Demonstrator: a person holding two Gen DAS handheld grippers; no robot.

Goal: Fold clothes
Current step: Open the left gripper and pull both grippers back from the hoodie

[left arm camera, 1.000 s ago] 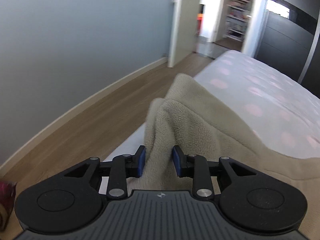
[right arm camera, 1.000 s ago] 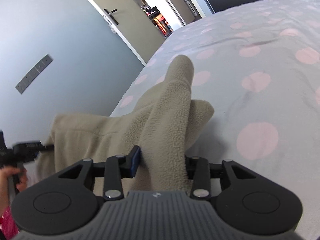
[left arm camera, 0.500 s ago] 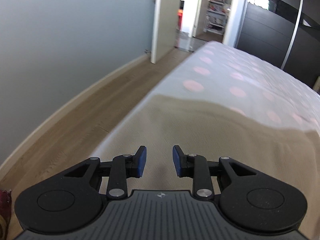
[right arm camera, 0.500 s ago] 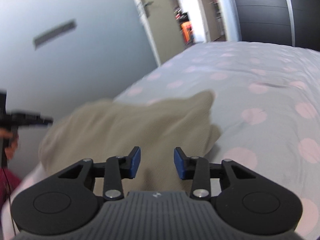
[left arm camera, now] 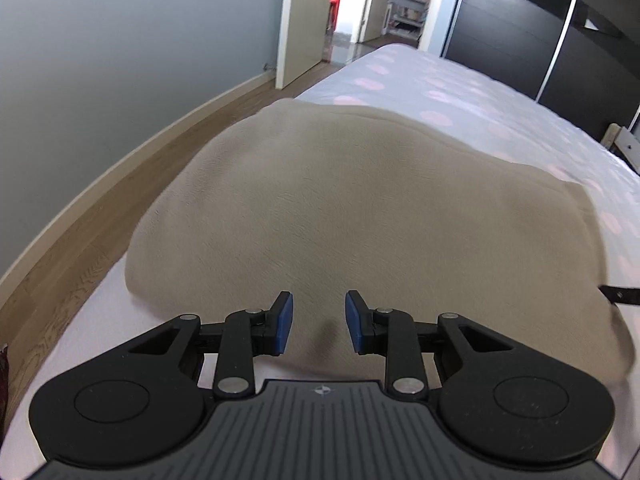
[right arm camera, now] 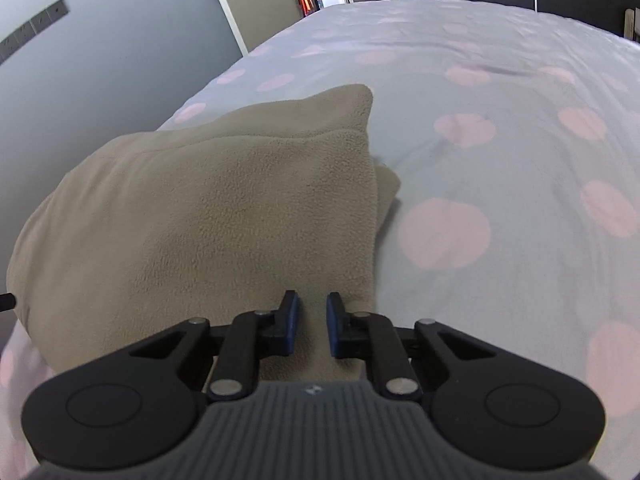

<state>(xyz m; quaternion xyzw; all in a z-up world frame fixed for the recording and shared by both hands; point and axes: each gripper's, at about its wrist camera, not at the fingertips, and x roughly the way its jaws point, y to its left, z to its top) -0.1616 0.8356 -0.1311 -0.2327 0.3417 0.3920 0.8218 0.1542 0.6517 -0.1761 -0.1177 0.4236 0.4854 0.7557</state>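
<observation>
Beige fleece garment (left arm camera: 360, 208) folded flat on polka-dot bedspread (left arm camera: 500, 112), filling centre of left wrist frame and left half of right wrist frame (right arm camera: 208, 216). Left gripper (left arm camera: 319, 322) low in frame above near edge of fleece, fingers wide apart, holding nothing. Right gripper (right arm camera: 311, 326) at bottom centre, fingers narrowly parted over fleece edge; grip on cloth cannot be told.
</observation>
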